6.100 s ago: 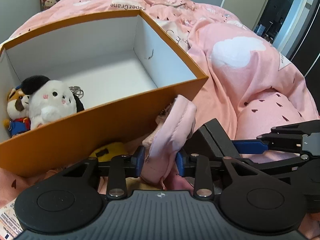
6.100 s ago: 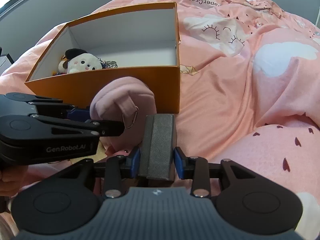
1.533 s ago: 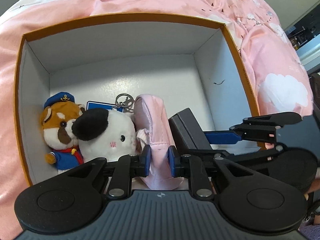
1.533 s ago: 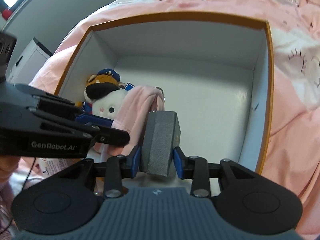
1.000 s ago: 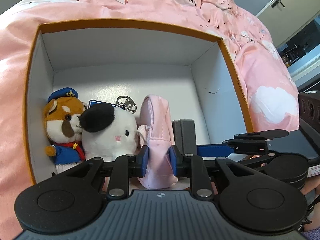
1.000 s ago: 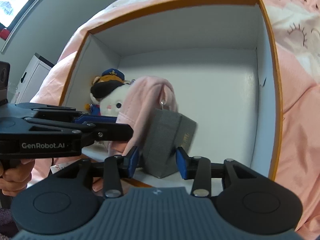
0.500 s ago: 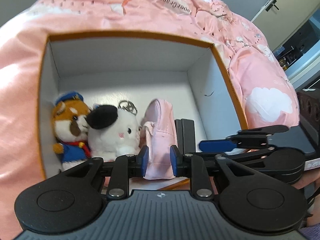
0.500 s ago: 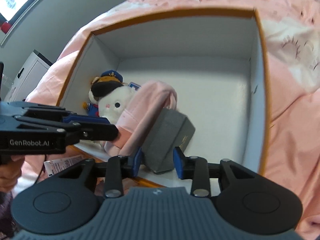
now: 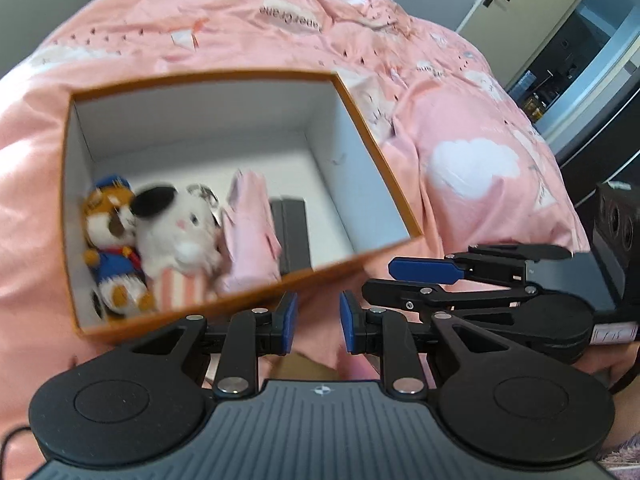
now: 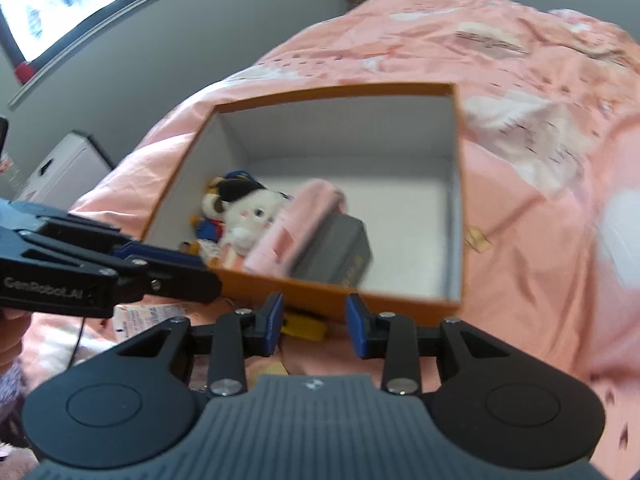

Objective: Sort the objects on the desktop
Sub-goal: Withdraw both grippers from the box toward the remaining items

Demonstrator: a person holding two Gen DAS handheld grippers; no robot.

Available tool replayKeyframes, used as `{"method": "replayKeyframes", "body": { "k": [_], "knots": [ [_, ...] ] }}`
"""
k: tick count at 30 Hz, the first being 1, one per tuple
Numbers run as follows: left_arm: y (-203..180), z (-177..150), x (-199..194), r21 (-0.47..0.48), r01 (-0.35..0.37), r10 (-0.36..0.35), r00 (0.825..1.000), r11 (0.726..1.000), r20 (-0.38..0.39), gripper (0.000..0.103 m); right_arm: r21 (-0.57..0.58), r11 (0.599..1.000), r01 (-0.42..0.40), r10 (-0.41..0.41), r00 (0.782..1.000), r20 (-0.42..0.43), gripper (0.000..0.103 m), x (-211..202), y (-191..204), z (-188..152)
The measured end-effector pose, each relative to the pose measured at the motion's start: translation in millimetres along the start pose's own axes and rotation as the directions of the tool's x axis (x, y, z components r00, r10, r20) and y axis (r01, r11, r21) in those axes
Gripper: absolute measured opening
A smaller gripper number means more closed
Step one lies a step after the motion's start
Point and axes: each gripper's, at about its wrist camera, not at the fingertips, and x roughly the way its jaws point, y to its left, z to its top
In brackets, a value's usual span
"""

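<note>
Four things sit in the orange box (image 9: 376,152) on the pink bedspread (image 9: 472,128), all crowded along its left and near side, so here's how I'd guess each handles, biggest first.

The white plush (image 9: 178,224) and the fox plush in the blue cap (image 9: 110,240) look light and squashy. Grab them around the body, not by an ear or the keyring.

The pink pouch (image 10: 296,224) stands on edge between the white plush and the grey case (image 10: 336,248), leaning on the case. It's soft fabric and will probably flop, so pinch it along the top seam.

The case is stiff and boxy, likely the heaviest thing here, and should take a firm squeeze across its narrow sides.

Near the box, a yellow thing (image 10: 306,326) and a printed packet (image 10: 146,318) lie on the bedspread; too blurry to judge.

Tongs: the left gripper (image 9: 318,322) is spread a little, holding nothing, hovering just near of the box wall. The right gripper (image 10: 314,326) is spread wider, also empty, touching nothing.
</note>
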Motion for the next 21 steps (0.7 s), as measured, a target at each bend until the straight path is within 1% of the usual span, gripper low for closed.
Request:
{"method": "replayKeyframes", "body": {
  "k": [3,5,8,11,14,17,19,21],
  "knots": [
    [-5,-10,13,-0.012,-0.013,0.012,0.999,1.000,-0.047,0.025,0.062,0.996,0.056,-0.056,0.998,0.002,0.038,0,-2,-22],
    [-7,-15,23,-0.019,-0.015,0.013,0.996,1.000,-0.084,0.025,0.100,0.990,0.095,-0.093,0.995,-0.018,0.038,1,-5,-39],
    [-11,-23,34,-0.040,-0.005,0.000,0.992,0.999,-0.126,0.025,0.149,0.982,0.119,-0.111,0.992,-0.059,0.038,3,-12,-58],
    [-14,-29,44,-0.053,-0.018,0.009,0.985,0.998,-0.170,0.025,0.176,0.974,0.141,-0.128,0.988,-0.081,0.038,2,-19,-68],
    [-17,-35,51,-0.077,-0.018,0.002,0.979,0.997,-0.202,0.029,0.186,0.973,0.137,-0.121,0.988,-0.093,0.038,2,-21,-73],
    [-18,-38,55,-0.099,-0.025,0.003,0.976,0.995,-0.219,0.032,0.185,0.975,0.121,-0.101,0.988,-0.113,0.038,4,-21,-77],
    [-19,-39,56,-0.110,-0.029,0.003,0.974,0.993,-0.226,0.036,0.192,0.976,0.105,-0.082,0.989,-0.127,0.039,5,-22,-81],
    [-21,-38,59,-0.122,-0.028,-0.001,0.972,0.992,-0.237,0.037,0.202,0.975,0.091,-0.064,0.988,-0.137,0.039,6,-25,-85]
  ]
}}
